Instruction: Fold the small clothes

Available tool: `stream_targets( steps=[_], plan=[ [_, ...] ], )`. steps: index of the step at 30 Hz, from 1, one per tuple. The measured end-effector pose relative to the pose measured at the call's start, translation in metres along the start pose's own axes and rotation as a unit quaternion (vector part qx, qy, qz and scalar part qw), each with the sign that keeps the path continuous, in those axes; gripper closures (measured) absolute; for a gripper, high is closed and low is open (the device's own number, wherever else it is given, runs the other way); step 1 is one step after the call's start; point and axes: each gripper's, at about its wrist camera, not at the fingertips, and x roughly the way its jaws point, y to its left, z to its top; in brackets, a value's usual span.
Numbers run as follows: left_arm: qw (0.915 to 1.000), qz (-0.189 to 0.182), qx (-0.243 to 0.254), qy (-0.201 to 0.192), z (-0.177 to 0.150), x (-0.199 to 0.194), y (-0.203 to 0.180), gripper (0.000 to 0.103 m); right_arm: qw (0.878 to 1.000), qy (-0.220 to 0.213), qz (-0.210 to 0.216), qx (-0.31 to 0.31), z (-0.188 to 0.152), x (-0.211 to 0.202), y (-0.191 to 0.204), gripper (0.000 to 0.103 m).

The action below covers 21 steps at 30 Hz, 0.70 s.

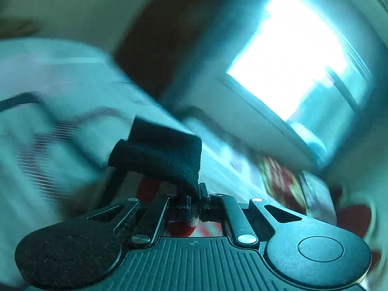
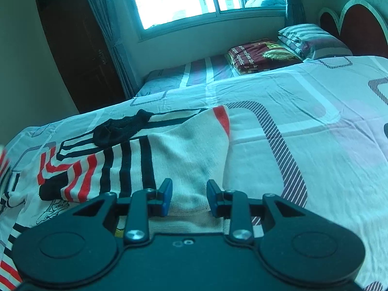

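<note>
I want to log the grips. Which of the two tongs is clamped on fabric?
The left tongs: shut on a black cloth. The right tongs stand open over the white garment, gripping nothing.

Both black tongs (image 2: 189,197) have round hinge discs, silver screws, ribbed housing and blue pads (image 2: 167,195).

My left camera sits just behind my left claw (image 1: 194,201), rolled to one side and smeared with blur, so the window (image 1: 298,55) hangs tilted at upper right. My right camera sits steady behind my right claw (image 2: 189,191), looking down close over the bed (image 2: 315,145) toward the far wall. Both views catch that window (image 2: 179,0), the dark wardrobe (image 2: 80,48) beside it and the patterned bedsheet.
</note>
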Motion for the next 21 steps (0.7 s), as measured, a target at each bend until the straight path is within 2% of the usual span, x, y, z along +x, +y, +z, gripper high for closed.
stream_targets(
  steps=[3, 6, 8, 10, 11, 12, 13, 15, 17, 19, 21],
  plan=[
    [0.9943, 0.000, 0.092, 0.054, -0.043, 0.043, -0.085, 0.098, 1.000, 0.001, 0.006, 0.003, 0.000, -0.001, 0.005, 0.071],
    [0.9741, 0.011, 0.201, 0.103, -0.099, 0.078, -0.153, 0.098, 1.000, -0.005, 0.010, 0.006, 0.004, -0.005, 0.009, 0.072],
    [0.9562, 0.016, 0.254, 0.144, -0.136, 0.095, -0.183, 0.098, 1.000, -0.007, 0.012, 0.011, 0.008, -0.005, 0.009, 0.071],
    [0.9388, 0.037, 0.322, 0.116, -0.159, 0.096, -0.205, 0.089, 0.999, -0.005, 0.024, 0.020, 0.011, -0.002, 0.011, 0.069],
    [0.9345, 0.032, 0.336, 0.115, -0.161, 0.092, -0.209, 0.075, 0.999, -0.004, 0.031, 0.024, 0.011, 0.000, 0.014, 0.063],
    [0.9343, 0.018, 0.337, 0.115, -0.156, 0.090, -0.209, 0.057, 0.999, -0.003, 0.041, 0.027, 0.012, 0.002, 0.017, 0.055],
    [0.9361, 0.005, 0.332, 0.116, -0.150, 0.083, -0.206, 0.050, 0.998, -0.002, 0.054, 0.031, 0.012, 0.005, 0.022, 0.053],
    [0.9444, -0.006, 0.310, 0.109, -0.140, 0.060, -0.192, 0.047, 0.996, 0.001, 0.082, 0.043, 0.013, 0.013, 0.034, 0.053],
    [0.9537, 0.006, 0.283, 0.101, -0.126, 0.031, -0.160, 0.047, 0.993, 0.001, 0.109, 0.037, 0.012, 0.020, 0.054, 0.053],
    [0.9624, 0.039, 0.256, 0.082, -0.121, 0.005, -0.122, 0.047, 0.991, 0.007, 0.132, 0.012, 0.010, 0.030, 0.081, 0.053],
    [0.9645, 0.087, 0.239, 0.072, -0.113, -0.017, -0.086, 0.047, 0.989, 0.012, 0.146, -0.031, 0.006, 0.041, 0.111, 0.053]
  ],
)
